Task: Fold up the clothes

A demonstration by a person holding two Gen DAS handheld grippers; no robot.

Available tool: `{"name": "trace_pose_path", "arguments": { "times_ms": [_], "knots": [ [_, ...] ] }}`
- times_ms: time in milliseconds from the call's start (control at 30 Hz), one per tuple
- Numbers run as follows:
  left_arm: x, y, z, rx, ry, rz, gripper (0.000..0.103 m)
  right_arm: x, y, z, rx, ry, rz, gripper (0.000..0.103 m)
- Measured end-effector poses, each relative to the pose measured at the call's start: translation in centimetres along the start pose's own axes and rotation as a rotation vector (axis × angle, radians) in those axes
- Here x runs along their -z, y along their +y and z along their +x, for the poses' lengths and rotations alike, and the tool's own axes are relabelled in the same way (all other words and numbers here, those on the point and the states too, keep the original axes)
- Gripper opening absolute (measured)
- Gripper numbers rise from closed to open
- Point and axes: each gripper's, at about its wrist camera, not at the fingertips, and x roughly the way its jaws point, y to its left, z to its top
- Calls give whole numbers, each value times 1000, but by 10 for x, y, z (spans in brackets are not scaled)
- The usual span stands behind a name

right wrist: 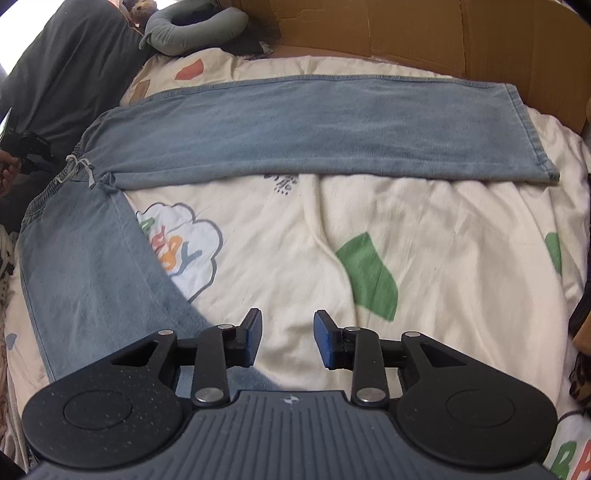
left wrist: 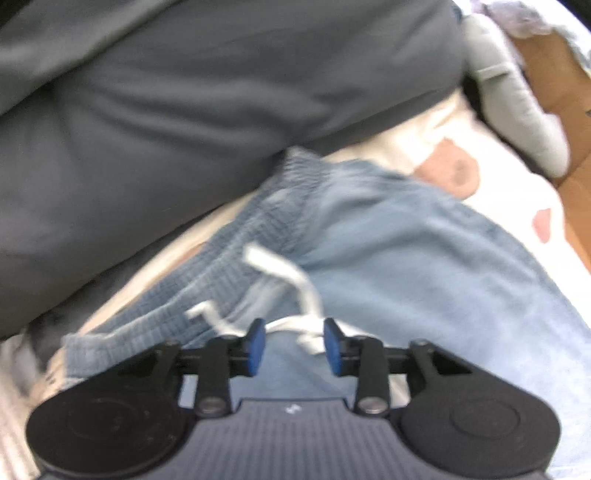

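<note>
Light blue jeans (right wrist: 295, 122) lie spread on a cream printed duvet (right wrist: 295, 240), one leg stretched across the far side and the other running toward the near left. In the blurred left wrist view the elastic waistband (left wrist: 236, 258) and the white drawstring (left wrist: 280, 269) lie just ahead of my left gripper (left wrist: 294, 343). It is open, and the drawstring's end shows below the gap with neither pad touching it. My right gripper (right wrist: 287, 339) is open above the duvet, beside the near leg's edge, and holds nothing.
A dark grey garment or cover (left wrist: 184, 110) bulks along the waistband side. A grey neck pillow (right wrist: 192, 29) lies at the far left. A cardboard wall (right wrist: 406, 29) lines the far edge. A person's hand (right wrist: 5, 173) shows at the left border.
</note>
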Motion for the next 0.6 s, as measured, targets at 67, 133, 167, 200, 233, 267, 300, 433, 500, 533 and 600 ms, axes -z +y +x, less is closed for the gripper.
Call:
{"name": "trace_pose_path", "arguments": {
  "times_ms": [67, 133, 167, 200, 233, 267, 300, 433, 500, 533, 600],
  "knots": [
    [-4, -19, 2, 29, -7, 15, 42, -10, -2, 3, 2, -12, -4, 38],
    [-7, -39, 7, 57, -7, 41, 43, -21, -3, 7, 4, -25, -10, 38],
    [-9, -49, 9, 71, -7, 54, 45, -28, -4, 10, 2, -32, -16, 38],
    [-11, -59, 12, 84, -6, 68, 47, -36, -5, 13, 0, -42, -27, 38],
    [-12, -70, 15, 94, -2, 87, 49, -45, -6, 16, -2, -52, -40, 38],
    [-14, -80, 20, 109, 6, 98, 49, -55, -8, 21, -3, -59, -48, 38],
    [-15, -89, 25, 123, 16, 108, 49, -64, -10, 27, -4, -65, -56, 38],
    [-12, -118, 46, 108, 82, 131, 51, -100, -17, 51, 2, -75, -69, 39],
    [-11, -126, 52, 104, 109, 123, 52, -118, -19, 64, 7, -77, -72, 39],
    [-10, -130, 55, 101, 123, 119, 52, -125, -20, 69, 7, -76, -73, 41],
    [-10, -134, 61, 88, 148, 105, 52, -137, -21, 78, 8, -61, -72, 44]
  ]
}}
